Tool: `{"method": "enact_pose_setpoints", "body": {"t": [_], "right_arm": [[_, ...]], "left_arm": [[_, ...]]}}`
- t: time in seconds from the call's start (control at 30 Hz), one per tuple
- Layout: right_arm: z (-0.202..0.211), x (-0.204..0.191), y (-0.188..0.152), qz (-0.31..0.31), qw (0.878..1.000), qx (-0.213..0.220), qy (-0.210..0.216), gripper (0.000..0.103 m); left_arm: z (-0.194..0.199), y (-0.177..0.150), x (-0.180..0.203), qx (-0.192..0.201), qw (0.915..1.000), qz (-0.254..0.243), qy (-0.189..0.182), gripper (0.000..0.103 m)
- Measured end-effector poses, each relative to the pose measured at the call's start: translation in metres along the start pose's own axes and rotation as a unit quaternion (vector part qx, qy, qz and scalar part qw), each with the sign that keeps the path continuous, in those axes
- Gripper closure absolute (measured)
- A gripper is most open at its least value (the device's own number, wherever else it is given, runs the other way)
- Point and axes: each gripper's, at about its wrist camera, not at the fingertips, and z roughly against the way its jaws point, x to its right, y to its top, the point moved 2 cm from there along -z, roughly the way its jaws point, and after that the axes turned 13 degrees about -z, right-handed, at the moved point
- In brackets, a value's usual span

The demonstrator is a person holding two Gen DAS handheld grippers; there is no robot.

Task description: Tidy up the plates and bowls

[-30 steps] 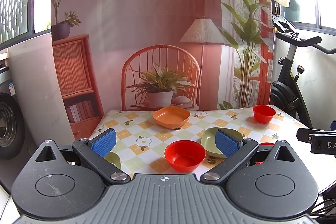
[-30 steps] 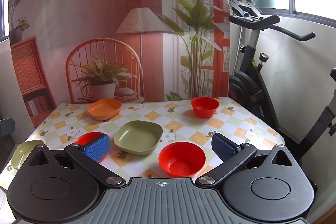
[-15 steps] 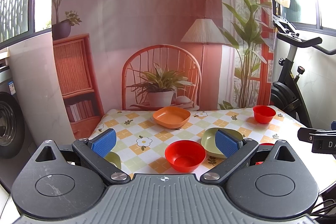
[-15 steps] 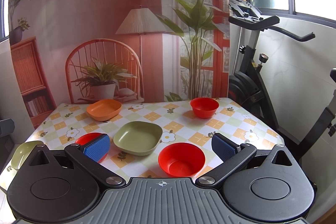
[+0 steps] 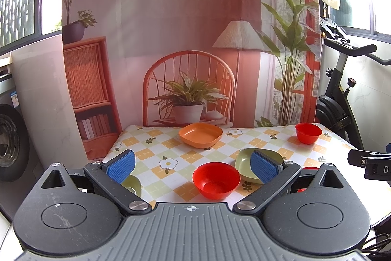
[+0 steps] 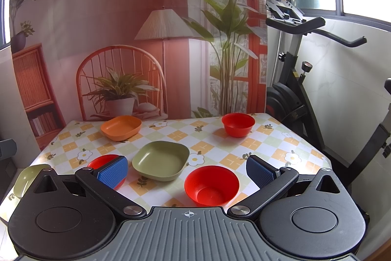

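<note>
Both grippers hovering wide open above the table (image 6: pixel 281 148).
Left gripper (image 5: pixel 193 164) and right gripper (image 6: pixel 188 169) are each framing a red bowl (image 5: pixel 216 180); green plate (image 6: pixel 161 160) is lying centrally, orange plate (image 6: pixel 121 127) behind.

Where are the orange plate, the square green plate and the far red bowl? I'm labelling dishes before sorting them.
orange plate (image 6: pixel 121 127), right wrist view, on its inner floor.
square green plate (image 6: pixel 160 159), right wrist view, on its inner floor.
far red bowl (image 6: pixel 238 125), right wrist view, on its outer wall.
</note>
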Motion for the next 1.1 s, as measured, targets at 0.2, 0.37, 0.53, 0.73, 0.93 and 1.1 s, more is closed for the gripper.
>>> {"method": "enact_pose_setpoints", "body": {"t": [0.2,0.37,0.53,0.73,0.93,1.1], "right_arm": [[-0.005,0.003,0.002,-0.003,1.0,0.014,0.014,0.0],[-0.012,0.006,0.025,-0.013,0.998,0.049,0.046,0.0],[-0.028,0.004,0.053,-0.028,0.995,0.076,0.066,0.0],[-0.061,-0.008,0.066,-0.027,0.993,0.085,0.075,0.0],[-0.109,-0.027,0.061,-0.028,0.995,0.05,0.086,0.0],[-0.148,-0.044,0.046,-0.015,0.996,0.011,0.083,0.0]], "left_arm": [[-0.003,0.002,-0.001,-0.01,0.9998,0.001,0.017,0.001],[-0.012,0.007,-0.003,-0.017,0.9992,-0.009,0.036,0.001],[-0.025,0.018,-0.006,-0.01,0.9982,-0.028,0.052,0.001],[-0.047,0.032,-0.017,-0.01,0.9978,-0.026,0.061,0.001],[-0.081,0.04,-0.024,-0.027,0.9977,-0.023,0.058,0.003],[-0.111,0.038,-0.026,-0.038,0.9981,-0.022,0.042,0.015]]}}
